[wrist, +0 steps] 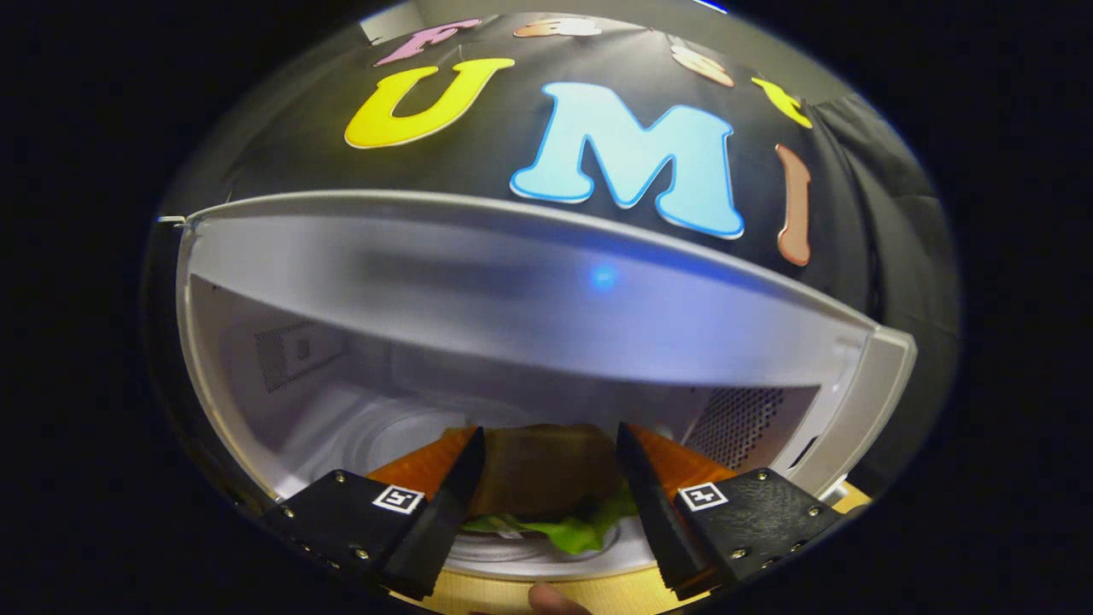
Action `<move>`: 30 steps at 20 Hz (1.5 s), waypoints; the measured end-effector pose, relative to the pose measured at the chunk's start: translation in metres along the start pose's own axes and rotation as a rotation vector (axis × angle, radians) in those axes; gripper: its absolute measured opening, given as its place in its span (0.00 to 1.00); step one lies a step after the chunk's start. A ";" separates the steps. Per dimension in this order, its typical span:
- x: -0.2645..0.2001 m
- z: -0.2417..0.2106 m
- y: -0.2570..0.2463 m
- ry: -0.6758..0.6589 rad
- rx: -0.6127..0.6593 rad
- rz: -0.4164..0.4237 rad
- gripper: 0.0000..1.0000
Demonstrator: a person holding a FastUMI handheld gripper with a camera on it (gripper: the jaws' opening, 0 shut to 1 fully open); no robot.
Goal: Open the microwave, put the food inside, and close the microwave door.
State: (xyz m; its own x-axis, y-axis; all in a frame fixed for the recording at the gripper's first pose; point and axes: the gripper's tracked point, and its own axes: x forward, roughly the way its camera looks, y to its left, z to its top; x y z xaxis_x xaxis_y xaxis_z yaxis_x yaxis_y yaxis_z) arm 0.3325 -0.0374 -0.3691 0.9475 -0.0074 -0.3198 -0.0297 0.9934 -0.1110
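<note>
The white microwave [529, 299] stands open right in front of me, and its pale cavity [341, 401] with a round turntable floor shows beyond my fingers. A sandwich [542, 474] with a brown bun and green lettuce [572, 531] sits between my fingers, at the mouth of the cavity. My gripper [548, 437] is shut on it, one finger pressing on each side. The rim of a white plate [529, 559] shows under the sandwich. The door itself is hard to make out; a dark edge runs down the left of the opening.
The microwave's white right front panel [862, 410] stands beside the opening, with a perforated vent [739, 427] on the inner right wall. A wooden table top [487, 594] lies below the fingers. A person's fingertip [553, 600] shows at the very bottom.
</note>
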 end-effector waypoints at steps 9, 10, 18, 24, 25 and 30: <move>-0.068 0.029 0.031 -0.056 -0.041 0.159 0.91; -0.078 0.034 0.032 -0.065 -0.039 0.171 0.91; -0.179 0.061 0.037 -0.120 0.000 0.319 0.91; -0.291 0.080 0.061 -0.210 0.010 0.504 0.91; -0.310 0.083 0.067 -0.227 0.011 0.539 0.91; -0.398 0.093 0.100 -0.299 0.035 0.703 0.91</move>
State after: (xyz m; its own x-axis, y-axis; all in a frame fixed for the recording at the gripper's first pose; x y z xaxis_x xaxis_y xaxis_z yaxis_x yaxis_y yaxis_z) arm -0.0178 0.0752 -0.1657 0.7552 0.6545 -0.0352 -0.6524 0.7558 0.0565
